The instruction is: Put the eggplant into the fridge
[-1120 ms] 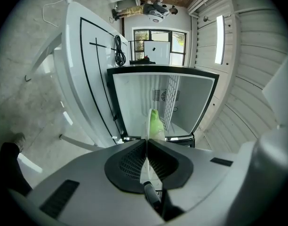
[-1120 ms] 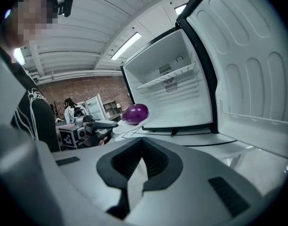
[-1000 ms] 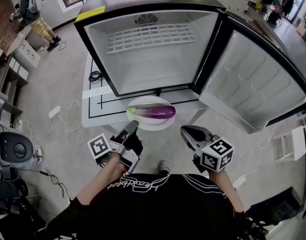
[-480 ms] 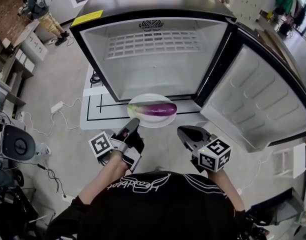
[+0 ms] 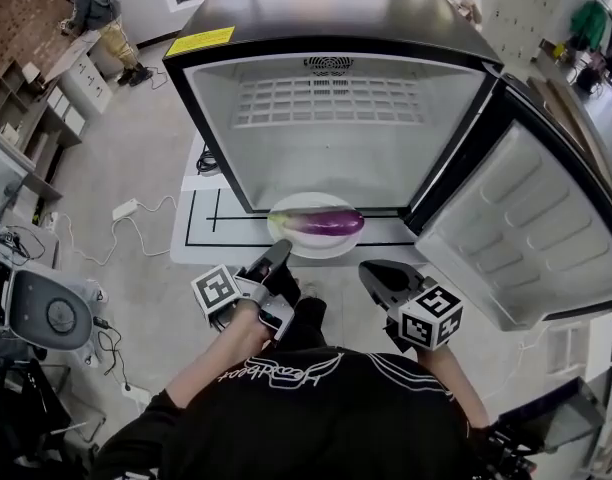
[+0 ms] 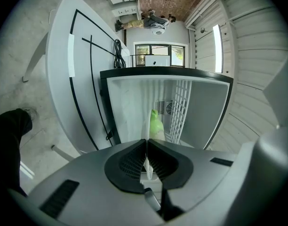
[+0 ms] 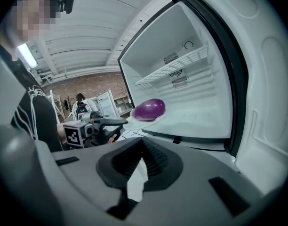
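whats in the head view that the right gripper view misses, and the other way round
Only the head view: the yellow label on top of the fridge, a power strip on the floor, and the marker cube on the right gripper. Only the right gripper view: the ceiling, a brick wall, and that gripper's own jaws up close, closed on nothing. Both: the open fridge, the eggplant on its white plate, and the left gripper.

Plate (image 5: 308, 249) on white table (image 5: 226, 232)

eggplant (image 5: 331, 223): purple, green-stemmed, lying crosswise on white plate (image 5: 302, 247) | fridge (image 5: 326, 8): door open, just behind
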